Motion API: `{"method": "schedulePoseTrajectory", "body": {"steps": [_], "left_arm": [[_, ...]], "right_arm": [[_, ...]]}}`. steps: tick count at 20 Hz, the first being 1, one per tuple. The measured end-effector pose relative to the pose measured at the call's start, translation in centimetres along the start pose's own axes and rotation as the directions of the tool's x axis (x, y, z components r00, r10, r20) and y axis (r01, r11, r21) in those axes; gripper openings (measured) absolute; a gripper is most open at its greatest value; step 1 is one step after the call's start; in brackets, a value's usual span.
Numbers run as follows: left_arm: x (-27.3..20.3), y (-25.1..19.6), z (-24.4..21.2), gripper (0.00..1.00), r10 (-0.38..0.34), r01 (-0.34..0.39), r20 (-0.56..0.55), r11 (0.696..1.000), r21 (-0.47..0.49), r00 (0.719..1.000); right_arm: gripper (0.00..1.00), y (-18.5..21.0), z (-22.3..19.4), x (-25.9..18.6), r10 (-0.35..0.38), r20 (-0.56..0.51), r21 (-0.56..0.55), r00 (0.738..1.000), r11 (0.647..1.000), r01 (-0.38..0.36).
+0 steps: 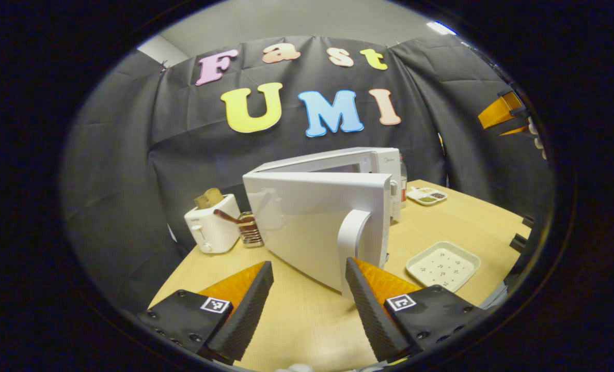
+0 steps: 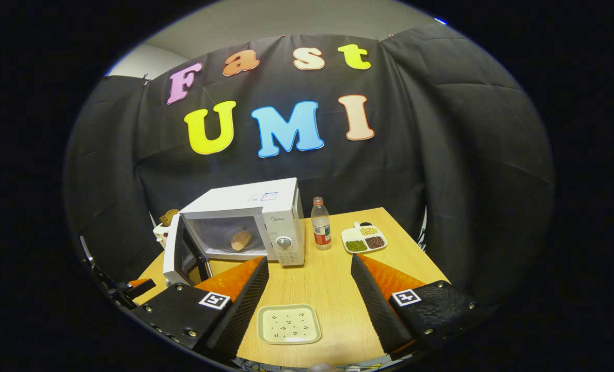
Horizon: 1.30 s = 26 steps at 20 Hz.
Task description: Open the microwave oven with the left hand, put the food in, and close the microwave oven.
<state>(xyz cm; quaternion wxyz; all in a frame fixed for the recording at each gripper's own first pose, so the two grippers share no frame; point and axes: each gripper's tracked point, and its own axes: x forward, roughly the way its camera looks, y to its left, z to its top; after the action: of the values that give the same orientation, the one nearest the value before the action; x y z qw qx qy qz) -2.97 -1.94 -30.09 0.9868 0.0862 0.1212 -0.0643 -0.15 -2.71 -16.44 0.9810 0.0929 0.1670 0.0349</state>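
The white microwave (image 2: 265, 206) stands at the back left of the wooden table, its door (image 2: 175, 256) swung wide open. A brown piece of food (image 2: 241, 239) lies inside the cavity. In the left gripper view the door's outer face (image 1: 307, 217) is close ahead, its white handle (image 1: 352, 243) just beyond the right fingertip. My left gripper (image 1: 309, 281) is open, holding nothing, in front of the door. My right gripper (image 2: 309, 276) is open and empty, hovering above the table's front, well back from the microwave. The right gripper (image 1: 503, 111) also shows at the upper right of the left gripper view.
A pale square plate (image 2: 288, 324) (image 1: 442, 265) lies near the table's front edge. A water bottle (image 2: 320, 223) and a divided dish of beans (image 2: 364, 238) stand right of the microwave. A white toaster (image 1: 213, 223) with bread and a small rack (image 1: 250, 230) sit left of the door.
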Motion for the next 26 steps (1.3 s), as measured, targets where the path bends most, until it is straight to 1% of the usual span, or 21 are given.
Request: {"method": "schedulePoseTrajectory", "body": {"steps": [3,4,5,8,10,11,13,14,15,19,20,23,24,26], "left_arm": [[2.5,-2.9,1.1,0.92,-0.026,0.026,0.016,1.0,-0.013,1.0],[3.4,-3.7,1.5,0.94,-0.03,0.03,0.021,0.999,-0.017,0.999],[4.3,-4.3,1.8,0.93,-0.034,0.034,0.024,0.999,-0.021,0.999],[7.2,-6.3,2.7,0.96,-0.051,0.052,0.034,0.998,-0.031,0.998],[9.3,-7.7,3.5,0.93,-0.066,0.067,0.043,0.997,-0.03,0.997],[10.5,-8.4,3.9,0.96,-0.07,0.071,0.047,0.997,-0.027,0.996],[12.9,-9.4,4.8,0.94,-0.072,0.073,0.046,0.997,-0.018,0.996],[14.1,-9.9,5.1,0.93,-0.069,0.07,0.046,0.997,-0.019,0.997],[15.2,-10.4,5.3,0.97,-0.065,0.066,0.046,0.998,-0.021,0.997],[19.4,-11.6,6.4,1.0,-0.055,0.056,0.045,0.998,-0.031,0.998],[20.3,-11.7,6.6,0.96,-0.052,0.054,0.045,0.998,-0.035,0.998],[22.3,-11.9,7.0,0.97,-0.018,0.019,0.043,0.999,-0.031,0.999],[22.8,-11.7,6.8,0.93,0.001,0.0,0.035,1.0,-0.026,0.999],[23.7,-12.0,6.5,0.93,0.017,-0.016,0.025,0.999,-0.042,1.0]], "right_arm": [[0.98,-0.9,0.2,0.3,-0.004,-0.007,-0.015,1.0,1.0,0.004],[0.98,-1.3,0.4,0.5,-0.007,-0.012,-0.018,1.0,1.0,0.007],[0.98,-1.6,0.6,0.7,-0.008,-0.009,-0.021,1.0,1.0,0.008],[0.98,-2.7,0.9,1.5,-0.017,-0.02,-0.033,1.0,0.999,0.016],[0.98,-3.6,1.3,2.1,-0.029,-0.022,-0.035,0.999,0.999,0.028],[0.98,-4.0,1.5,2.4,-0.037,-0.021,-0.035,0.999,0.999,0.036],[0.98,-4.9,1.7,2.9,-0.053,-0.02,-0.032,0.998,0.998,0.052],[0.98,-5.2,1.8,3.2,-0.061,-0.024,-0.034,0.998,0.998,0.06],[0.98,-5.5,1.6,3.5,-0.066,-0.032,-0.037,0.997,0.997,0.065],[0.98,-6.3,1.9,4.0,-0.073,-0.047,-0.047,0.996,0.996,0.071],[0.98,-6.4,2.0,4.0,-0.072,-0.048,-0.051,0.996,0.996,0.069],[0.98,-7.7,2.2,4.3,-0.089,-0.056,-0.069,0.994,0.994,0.085],[0.98,-8.2,2.0,4.5,-0.097,-0.062,-0.071,0.993,0.993,0.092],[0.98,-8.8,1.5,4.7,-0.1,-0.088,-0.062,0.991,0.994,0.095]]}}
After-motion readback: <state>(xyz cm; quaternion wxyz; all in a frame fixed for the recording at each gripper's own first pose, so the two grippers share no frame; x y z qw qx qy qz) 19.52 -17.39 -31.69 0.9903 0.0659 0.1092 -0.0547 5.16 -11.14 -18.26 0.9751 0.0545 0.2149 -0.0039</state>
